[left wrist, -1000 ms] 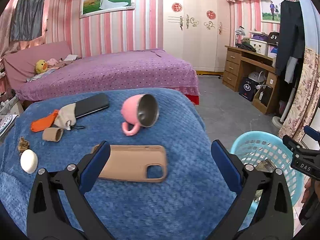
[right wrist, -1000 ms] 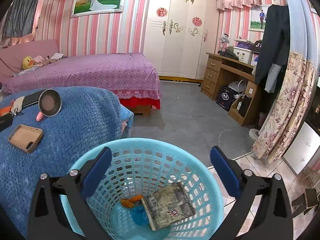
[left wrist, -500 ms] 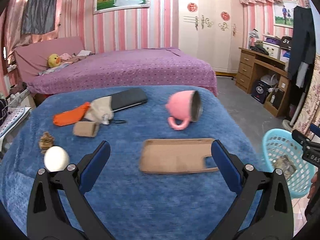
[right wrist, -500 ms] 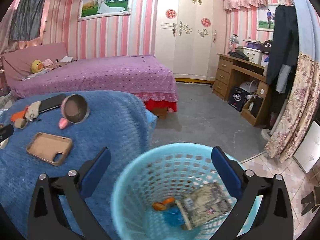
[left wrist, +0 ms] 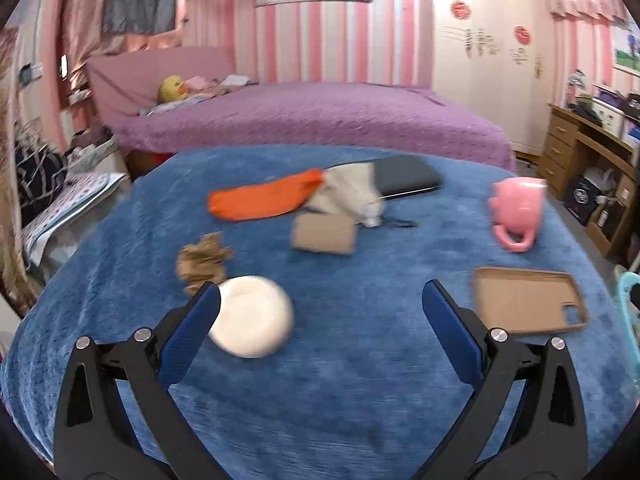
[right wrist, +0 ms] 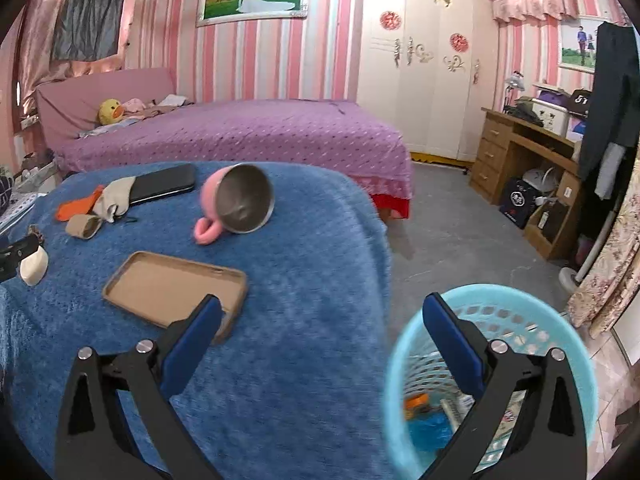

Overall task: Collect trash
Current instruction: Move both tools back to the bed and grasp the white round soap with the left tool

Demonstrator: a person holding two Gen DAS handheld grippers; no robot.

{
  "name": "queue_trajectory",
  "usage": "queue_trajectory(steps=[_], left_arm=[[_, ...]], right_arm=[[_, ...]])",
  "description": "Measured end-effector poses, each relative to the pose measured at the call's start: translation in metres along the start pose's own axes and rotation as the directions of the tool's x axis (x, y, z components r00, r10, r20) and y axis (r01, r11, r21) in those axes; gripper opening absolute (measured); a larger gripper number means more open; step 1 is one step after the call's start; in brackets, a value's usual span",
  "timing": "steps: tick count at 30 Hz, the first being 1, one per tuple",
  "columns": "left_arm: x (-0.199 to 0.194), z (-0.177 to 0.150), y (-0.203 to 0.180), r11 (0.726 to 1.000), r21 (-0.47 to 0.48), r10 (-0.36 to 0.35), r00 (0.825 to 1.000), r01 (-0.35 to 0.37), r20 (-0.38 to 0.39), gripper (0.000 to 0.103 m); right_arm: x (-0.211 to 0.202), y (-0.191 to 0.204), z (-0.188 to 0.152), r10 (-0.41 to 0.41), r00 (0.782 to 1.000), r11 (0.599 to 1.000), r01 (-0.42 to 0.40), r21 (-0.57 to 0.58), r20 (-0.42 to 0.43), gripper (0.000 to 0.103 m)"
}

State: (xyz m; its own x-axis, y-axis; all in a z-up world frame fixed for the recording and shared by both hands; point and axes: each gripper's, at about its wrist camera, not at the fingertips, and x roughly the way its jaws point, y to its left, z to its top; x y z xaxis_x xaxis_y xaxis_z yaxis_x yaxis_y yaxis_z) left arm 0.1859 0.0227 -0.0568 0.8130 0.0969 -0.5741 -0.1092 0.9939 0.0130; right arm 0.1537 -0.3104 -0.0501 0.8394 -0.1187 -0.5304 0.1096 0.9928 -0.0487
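Two grippers hang with fingers spread and empty. The left gripper (left wrist: 320, 308) hovers over the blue plush worktop (left wrist: 360, 380), its left finger just beside a smooth white rounded lump (left wrist: 252, 332), possibly an eggshell or soap; blur hides which. Behind it lies a crumpled brown paper scrap (left wrist: 202, 261), light and soft, best pinched across its bunched middle. The right gripper (right wrist: 320, 320) hangs near the perforated plastic basket (right wrist: 520, 312).

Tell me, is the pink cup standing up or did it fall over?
Fallen over. The pink cup lies on its side on the blue blanket, its metal-lined opening facing the right camera and its handle resting on the blanket.
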Motion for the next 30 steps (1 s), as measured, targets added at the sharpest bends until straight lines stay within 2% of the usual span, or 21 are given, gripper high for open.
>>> queue_trajectory(steps=[5, 11, 15, 20, 25, 29, 30], left_arm=[[0.018, -0.003, 0.036, 0.998, -0.038, 0.043, 0.998, -0.045, -0.035, 0.097], [0.046, -0.007, 0.056, 0.993, -0.116, 0.002, 0.988, -0.02, -0.155, 0.097], [0.06, -0.008, 0.055, 0.994, -0.11, -0.003, 0.977, -0.021, -0.214, 0.097], [0.074, -0.009, 0.039, 0.999, -0.034, 0.016, 0.961, -0.026, -0.275, 0.096], [0.068, -0.012, 0.032, 1.0, -0.008, 0.003, 0.966, -0.005, -0.259, 0.08], [0.065, -0.012, 0.037, 0.999, -0.028, -0.022, 0.969, 0.015, -0.248, 0.061], [0.063, -0.011, 0.038, 0.999, -0.035, -0.03, 0.969, 0.022, -0.244, 0.061]], right_arm=[[0.01, 0.021, -0.001, 0.01, 1.0, 1.0, -0.01, -0.02, -0.019, 0.098], [0.02, 0.036, 0.001, 0.006, 0.999, 0.999, -0.008, -0.043, -0.041, 0.098], [0.025, 0.041, 0.0, -0.003, 0.999, 0.998, 0.0, -0.057, -0.054, 0.098], [0.03, 0.042, 0.001, -0.011, 0.998, 0.998, 0.007, -0.057, -0.066, 0.098], [0.034, 0.047, 0.004, -0.008, 0.998, 0.997, 0.003, -0.072, -0.065, 0.098], [0.038, 0.057, 0.007, -0.013, 0.997, 0.995, 0.006, -0.095, -0.074, 0.098], [0.038, 0.06, 0.009, -0.009, 0.997, 0.995, 0.002, -0.1, -0.071, 0.098]])
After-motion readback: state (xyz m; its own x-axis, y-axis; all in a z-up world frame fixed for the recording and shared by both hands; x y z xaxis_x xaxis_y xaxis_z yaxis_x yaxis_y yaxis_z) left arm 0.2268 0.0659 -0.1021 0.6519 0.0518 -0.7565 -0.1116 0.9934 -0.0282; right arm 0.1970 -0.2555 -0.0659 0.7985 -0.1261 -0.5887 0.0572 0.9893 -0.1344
